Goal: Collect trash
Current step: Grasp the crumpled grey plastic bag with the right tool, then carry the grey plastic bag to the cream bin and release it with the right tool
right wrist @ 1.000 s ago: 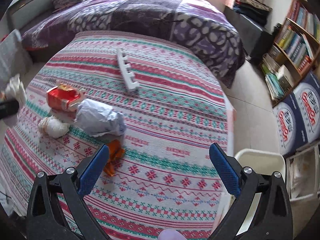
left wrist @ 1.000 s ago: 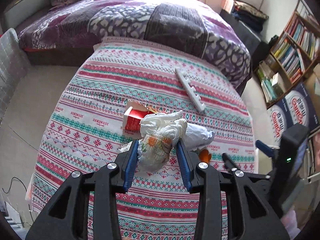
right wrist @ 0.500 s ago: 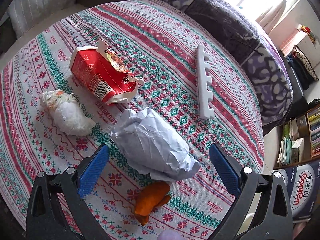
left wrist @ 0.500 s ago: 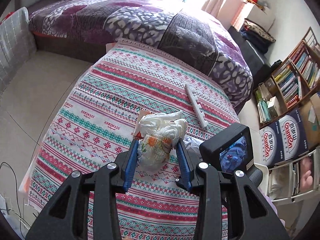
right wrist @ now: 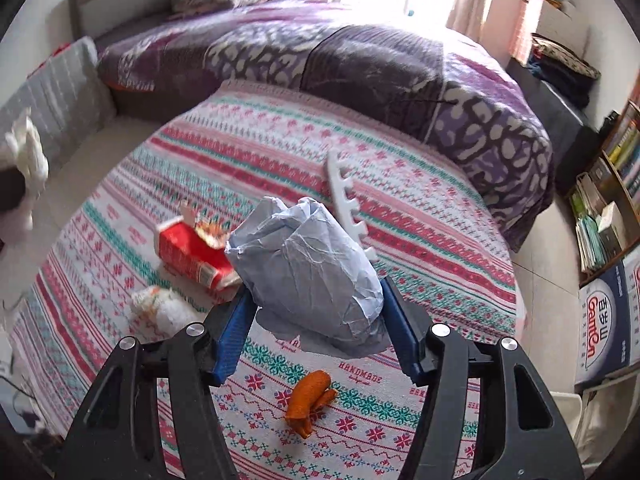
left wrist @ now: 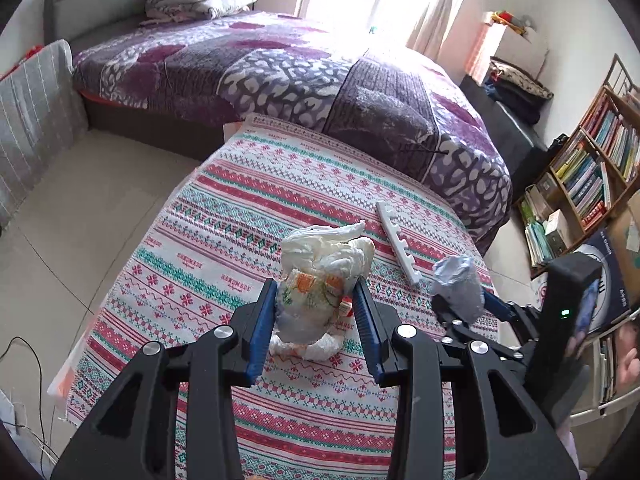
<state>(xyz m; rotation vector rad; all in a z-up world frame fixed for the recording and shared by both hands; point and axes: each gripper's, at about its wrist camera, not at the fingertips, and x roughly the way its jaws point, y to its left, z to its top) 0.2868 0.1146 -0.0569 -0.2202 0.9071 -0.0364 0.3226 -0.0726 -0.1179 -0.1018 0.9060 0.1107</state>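
A white plastic wad is pinched by the left gripper above the bench. The right gripper is closing around a crumpled grey paper ball – if squeezed off-centre, it could be dropped.
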